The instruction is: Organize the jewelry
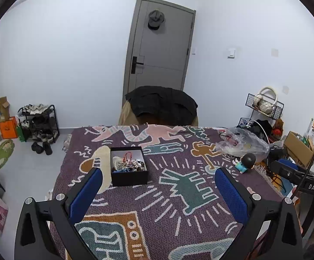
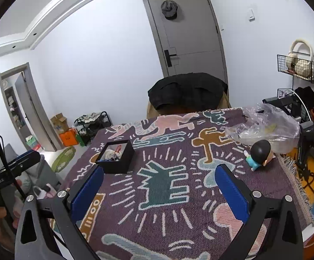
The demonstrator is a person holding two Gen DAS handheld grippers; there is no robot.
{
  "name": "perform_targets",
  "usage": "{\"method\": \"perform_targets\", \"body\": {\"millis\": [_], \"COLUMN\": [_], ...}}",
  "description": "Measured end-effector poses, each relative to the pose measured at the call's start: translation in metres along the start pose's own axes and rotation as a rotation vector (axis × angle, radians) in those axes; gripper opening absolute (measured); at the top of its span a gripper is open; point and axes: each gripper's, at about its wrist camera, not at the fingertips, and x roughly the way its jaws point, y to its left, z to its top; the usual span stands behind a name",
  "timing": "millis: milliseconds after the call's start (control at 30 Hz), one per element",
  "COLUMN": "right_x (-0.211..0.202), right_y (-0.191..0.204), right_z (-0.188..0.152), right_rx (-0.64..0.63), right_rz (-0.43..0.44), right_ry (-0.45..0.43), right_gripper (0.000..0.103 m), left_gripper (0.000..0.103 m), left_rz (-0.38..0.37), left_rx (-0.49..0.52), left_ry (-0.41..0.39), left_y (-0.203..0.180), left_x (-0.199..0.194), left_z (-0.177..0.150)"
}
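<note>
A small black box [image 1: 129, 166] with a white lining holds a tangle of beads, cords and other jewelry [image 1: 128, 164]. It stands on a patterned purple cloth [image 1: 170, 197] over the table, just past my left fingertip. My left gripper [image 1: 159, 173] hovers above the cloth, open, with nothing between its blue pads [image 1: 85, 195]. In the right wrist view the same box [image 2: 115, 156] sits ahead and to the left. My right gripper [image 2: 159, 170] is open and empty too, above the teal dog figure. The right gripper's body [image 1: 302, 177] shows at the left view's far right.
A crumpled clear plastic bag [image 1: 242, 142] and a small doll with a black head [image 1: 244, 162] lie at the table's right. A chair draped with a black jacket [image 1: 161, 105] stands beyond the far edge. A wire rack [image 2: 300, 67] and cables crowd the right side. A shoe rack [image 1: 38, 123] stands by the left wall.
</note>
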Motion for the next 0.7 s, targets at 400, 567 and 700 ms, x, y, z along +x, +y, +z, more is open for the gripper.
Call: {"method": "perform_targets", "body": {"millis": [400,567,700], "right_x": [0.0028,0.0025,0.0026], "right_y": [0.0042,0.0055,0.0052], "right_z": [-0.0009,-0.0006,-0.0003], "right_rx": [-0.015,-0.018,-0.015], "right_rz": [-0.006,-0.006,-0.007], "right_ry": [0.006,0.005,0.005], "right_gripper": [0.103,0.103,0.103], "left_gripper": [0.103,0.103,0.103], "left_rz": [-0.006,-0.017,-0.019], "left_rx": [0.003,0.006,0.006], "left_ry": [0.001,0.010,0.008], "left_y": [-0.0048,-0.0086,-0.0084], "left_x": [-0.0036,-0.0008,-0.0016], "left_z": [-0.0011,-0.0018,-0.0019]}}
